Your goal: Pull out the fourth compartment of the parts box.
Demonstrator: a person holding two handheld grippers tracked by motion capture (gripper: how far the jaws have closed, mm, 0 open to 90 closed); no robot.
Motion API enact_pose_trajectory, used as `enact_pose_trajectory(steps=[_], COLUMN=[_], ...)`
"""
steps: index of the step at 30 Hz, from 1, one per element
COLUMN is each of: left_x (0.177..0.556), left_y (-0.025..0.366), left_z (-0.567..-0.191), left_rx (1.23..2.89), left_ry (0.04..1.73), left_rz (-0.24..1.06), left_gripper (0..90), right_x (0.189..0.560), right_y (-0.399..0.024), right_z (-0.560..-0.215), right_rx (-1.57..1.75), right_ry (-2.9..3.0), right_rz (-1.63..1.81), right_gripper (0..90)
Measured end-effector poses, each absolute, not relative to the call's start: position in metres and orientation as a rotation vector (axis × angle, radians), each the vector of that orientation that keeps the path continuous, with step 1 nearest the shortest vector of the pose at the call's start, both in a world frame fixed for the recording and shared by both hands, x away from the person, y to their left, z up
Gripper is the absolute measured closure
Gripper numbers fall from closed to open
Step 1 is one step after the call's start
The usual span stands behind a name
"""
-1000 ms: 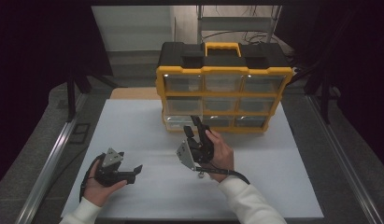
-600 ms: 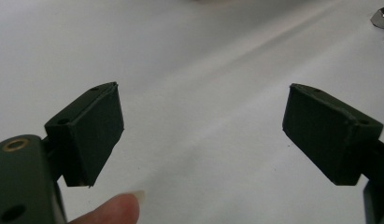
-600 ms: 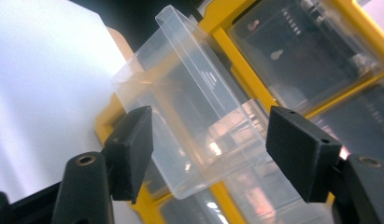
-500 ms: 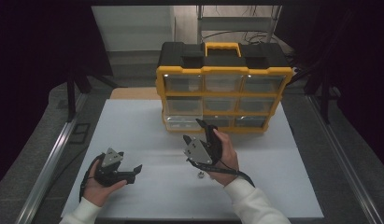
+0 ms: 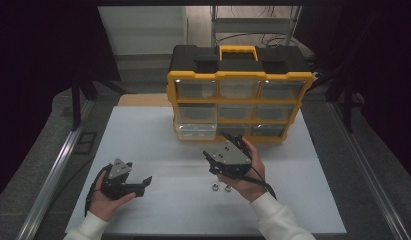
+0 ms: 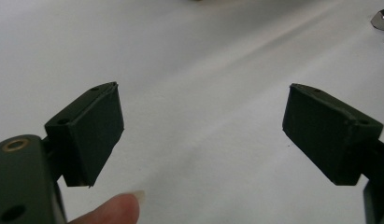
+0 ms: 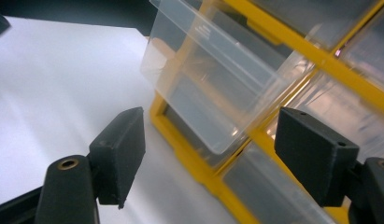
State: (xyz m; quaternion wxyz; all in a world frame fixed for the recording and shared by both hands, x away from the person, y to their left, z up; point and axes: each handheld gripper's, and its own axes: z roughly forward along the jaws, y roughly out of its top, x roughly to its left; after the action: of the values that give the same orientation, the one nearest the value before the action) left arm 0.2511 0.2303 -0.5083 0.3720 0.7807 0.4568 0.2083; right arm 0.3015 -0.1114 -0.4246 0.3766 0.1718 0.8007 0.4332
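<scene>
The high view is dim at its edges, almost black at nine and three o'clock, while the white counter (image 5: 158, 150) is evenly lit from above and casts only soft shadows. Both gripper views are soft. In the right gripper view the clear drawer (image 7: 213, 88) carries pale glare and slight blur. The left gripper view's counter surface is washed out toward twelve o'clock.

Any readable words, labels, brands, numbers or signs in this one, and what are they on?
None can be read. The clear plastic pulled-out drawer of the yellow and black drawer organiser bears a small moulded mark on its front, too blurred to make out. The grey three-cornered plate on the right gripper shows screw holes, no lettering.
</scene>
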Motion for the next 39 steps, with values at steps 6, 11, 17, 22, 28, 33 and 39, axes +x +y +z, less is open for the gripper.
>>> enact_pose_trajectory(steps=[6,11,17,22,28,33,39], left_x=[0.250,0.250,0.250,0.250,0.252,0.252,0.251], left_y=[0.230,0.230,0.233,0.233,0.231,0.231,0.229], left_z=[-0.507,-0.506,-0.507,-0.507,-0.506,-0.506,-0.507], left_rx=[1.996,1.992,1.987,1.992,2.000,2.001,2.007], left_ry=[1.164,1.158,1.162,1.157,1.151,1.156,1.156], left_rz=[0.528,0.520,0.517,0.520,0.526,0.533,0.537], left_gripper=[13.2,13.1,13.1,13.1,13.0,13.0,13.0], right_x=[0.302,0.301,0.298,0.296,0.298,0.300,0.301], right_y=[-0.120,-0.131,-0.143,-0.152,-0.170,-0.182,-0.198], right_z=[-0.426,-0.431,-0.433,-0.439,-0.446,-0.451,-0.457], right_rx=[0.491,0.548,0.610,0.639,0.699,0.747,0.815], right_ry=[2.115,2.154,2.173,2.191,2.193,2.200,2.206], right_rz=[1.162,1.179,1.184,1.189,1.192,1.201,1.183], right_gripper=[23.8,23.6,24.2,24.1,23.9,23.8,23.5])
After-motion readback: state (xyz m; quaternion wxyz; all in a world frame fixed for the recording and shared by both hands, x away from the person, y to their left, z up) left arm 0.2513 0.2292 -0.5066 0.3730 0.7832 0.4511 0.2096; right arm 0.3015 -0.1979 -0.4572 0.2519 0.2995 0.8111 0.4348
